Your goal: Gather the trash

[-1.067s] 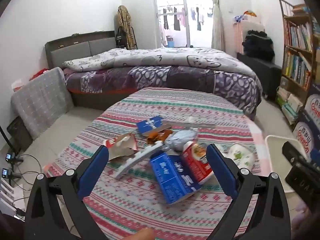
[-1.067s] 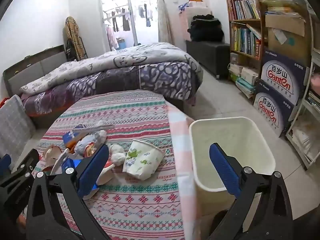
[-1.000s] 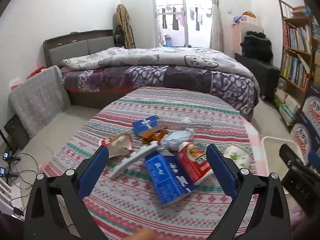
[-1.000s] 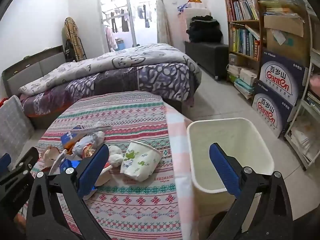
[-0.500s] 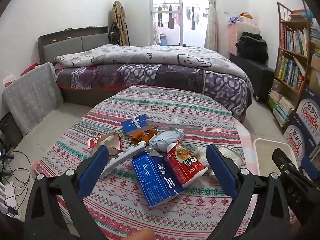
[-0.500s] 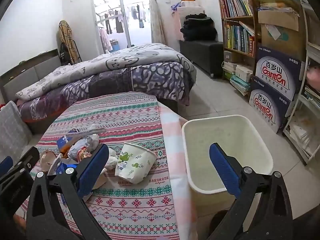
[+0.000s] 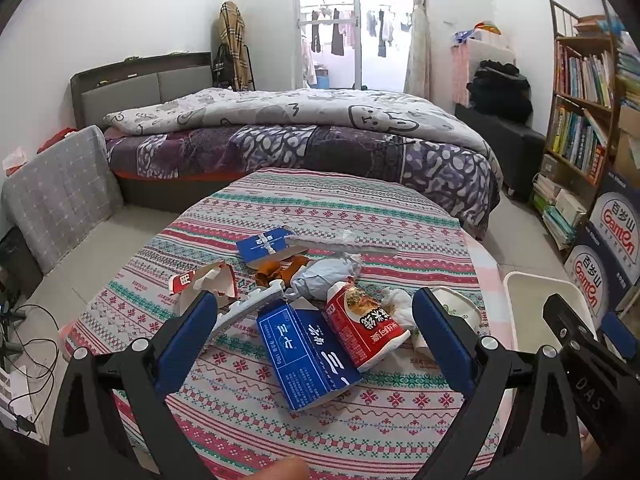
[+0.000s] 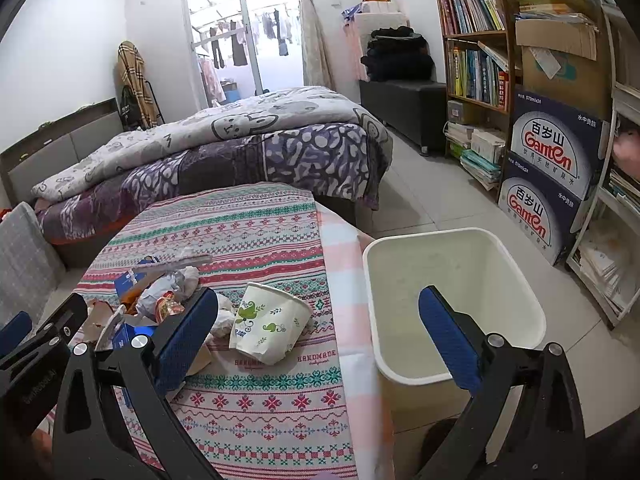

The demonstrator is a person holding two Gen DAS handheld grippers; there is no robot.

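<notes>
Two grippers: both up above the table (image 7: 400, 208), both spread wide, neither holding a thing.
Left gripper (image 7: 314, 334): level and facing the bed (image 7: 304, 136), blue fingers (image 7: 188, 332) parted either side of the trash heap, nothing between them touched.
Right gripper (image 8: 318, 330): hangs over the table's right edge, one finger above the cloth, the other above the white bin (image 8: 452, 300); fingers apart and empty.
Blue carton (image 7: 306, 354): lying flat at the near end of the heap, long axis running from far-left to near-right.
Red carton (image 7: 362, 322): on its side, touching the blue one's right flank, top end pointing away toward the bed.
Paper cup (image 8: 270, 328): tipped over, mouth facing up and to the right, just left of the bin's side of the table.
Bin: on the floor, hard against the table's right side, open top, no trash seen inside.
Left view only: small red-and-white box (image 7: 204, 280), white plastic strip (image 7: 248, 306), crumpled grey wrapper (image 7: 326, 272), a fingertip (image 7: 286, 470) at the bottom edge.
Right view only: the bin's full interior and the cup's leaf print.
</notes>
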